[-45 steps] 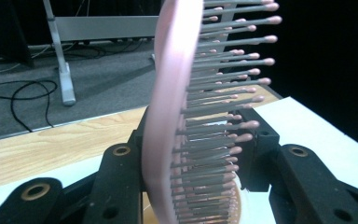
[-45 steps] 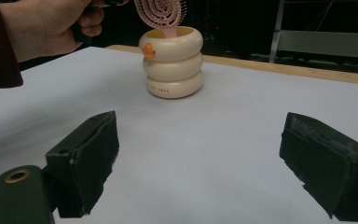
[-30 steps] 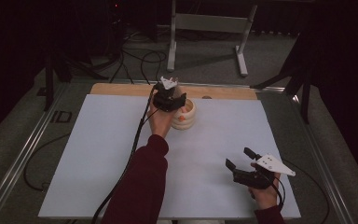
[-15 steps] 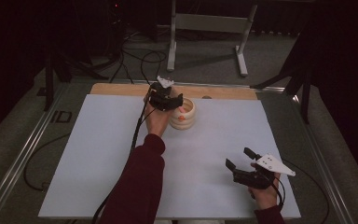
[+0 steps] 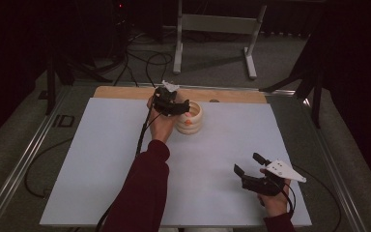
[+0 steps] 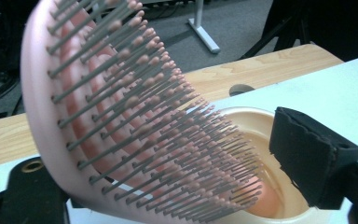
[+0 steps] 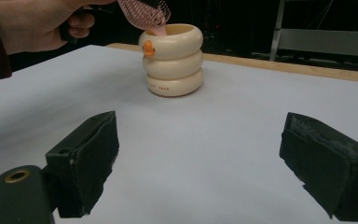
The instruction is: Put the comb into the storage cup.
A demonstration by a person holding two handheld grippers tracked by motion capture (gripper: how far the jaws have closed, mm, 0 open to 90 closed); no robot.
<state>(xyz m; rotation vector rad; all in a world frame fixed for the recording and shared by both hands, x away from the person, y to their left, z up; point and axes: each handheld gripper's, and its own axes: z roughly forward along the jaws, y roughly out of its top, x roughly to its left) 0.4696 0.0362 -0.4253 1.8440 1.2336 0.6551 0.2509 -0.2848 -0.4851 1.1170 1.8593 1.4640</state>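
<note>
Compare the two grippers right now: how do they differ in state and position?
The left gripper is at the table's far side, its jaws holding a pink hairbrush over the cream ringed cup; the right gripper is at the near right corner, low over the white table. The left is shut on the brush; the right's jaws stand wide open, holding nothing. Both are hand-held with black jaws.

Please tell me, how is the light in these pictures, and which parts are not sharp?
High view: dim, the floor beyond the white table nearly black, the cream holder small and soft. Left gripper view: brighter; the pink hairbrush is close, its bristle tips slightly blurred. Right gripper view: the table is evenly lit, the right gripper jaws dark and soft, the background black.
</note>
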